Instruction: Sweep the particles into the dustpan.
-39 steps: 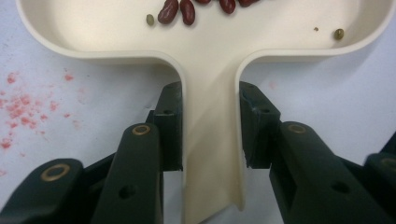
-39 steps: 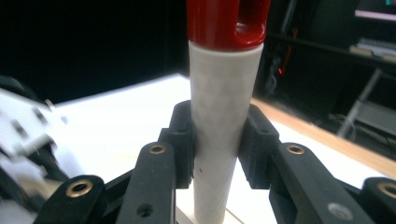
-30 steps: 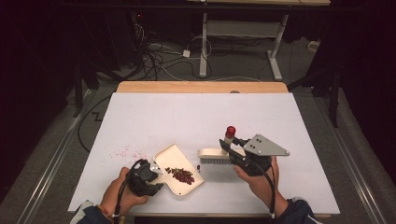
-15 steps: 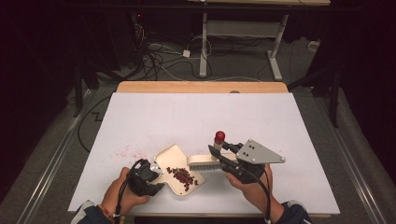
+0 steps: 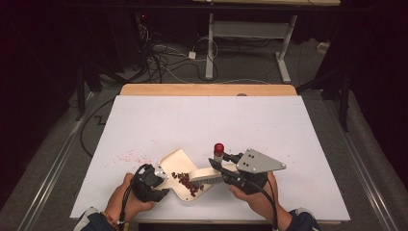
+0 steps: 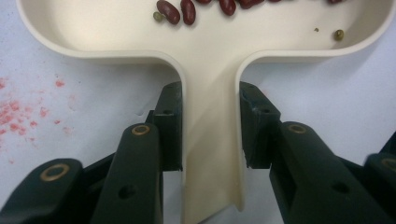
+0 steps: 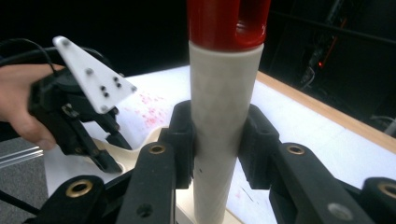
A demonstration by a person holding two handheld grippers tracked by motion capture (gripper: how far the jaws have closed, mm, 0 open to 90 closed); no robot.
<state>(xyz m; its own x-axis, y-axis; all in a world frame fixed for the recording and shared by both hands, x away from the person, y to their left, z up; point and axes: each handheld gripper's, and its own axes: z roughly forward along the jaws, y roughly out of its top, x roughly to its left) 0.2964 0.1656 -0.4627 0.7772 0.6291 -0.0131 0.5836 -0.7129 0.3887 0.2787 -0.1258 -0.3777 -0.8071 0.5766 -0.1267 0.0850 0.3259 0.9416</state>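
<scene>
left gripper clamps dustpan handle, near table edge | right gripper clamps brush handle, bristles in pan (over beans) | both look light, rigid, slick plastic; handles suit gripping

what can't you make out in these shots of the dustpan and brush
- Brush bristles: in the high view too small to tell whether they touch the beans.
- Brush handle lower end: right gripper view, cut off by the bottom edge and hidden between the jaws.
- Dustpan front lip: left gripper view, cut off by the top edge.
- Bean count: high view, too small.
</scene>
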